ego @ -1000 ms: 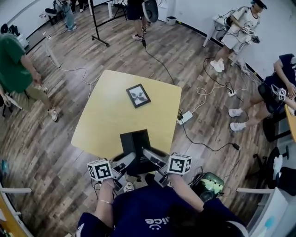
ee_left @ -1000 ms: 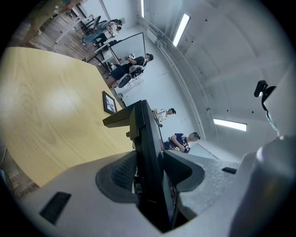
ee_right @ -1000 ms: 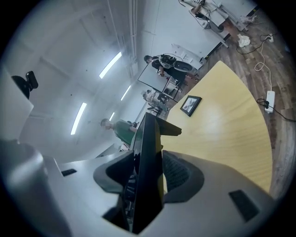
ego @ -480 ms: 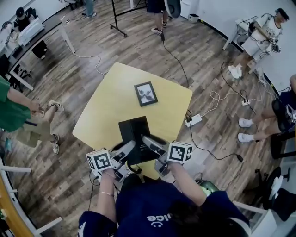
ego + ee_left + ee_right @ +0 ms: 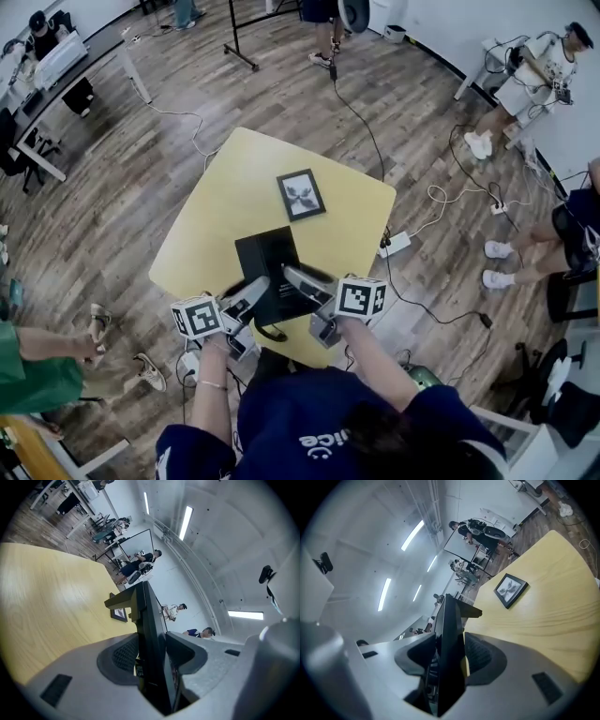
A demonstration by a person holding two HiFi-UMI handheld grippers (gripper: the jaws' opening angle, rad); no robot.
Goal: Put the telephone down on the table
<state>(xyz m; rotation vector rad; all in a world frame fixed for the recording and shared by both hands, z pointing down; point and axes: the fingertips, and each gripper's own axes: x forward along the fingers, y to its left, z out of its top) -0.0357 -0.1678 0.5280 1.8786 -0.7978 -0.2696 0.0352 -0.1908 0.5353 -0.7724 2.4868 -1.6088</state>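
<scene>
The telephone (image 5: 265,274) is a flat black slab held over the near half of the yellow table (image 5: 216,216). My left gripper (image 5: 255,289) is shut on its near left edge and my right gripper (image 5: 292,277) on its near right edge. In the left gripper view the telephone (image 5: 151,634) stands edge-on, clamped between the grey pads (image 5: 123,654). The right gripper view shows the same black edge (image 5: 451,644) pinched between its pads (image 5: 480,654). Whether the telephone touches the tabletop I cannot tell.
A small black picture frame (image 5: 301,195) lies on the far part of the table, also in the right gripper view (image 5: 510,589). A power strip (image 5: 395,244) and cables lie on the wooden floor to the right. People stand and sit around the room.
Both grippers and the telephone have moved forward, further in over the table from its near edge. Both grips are unchanged.
</scene>
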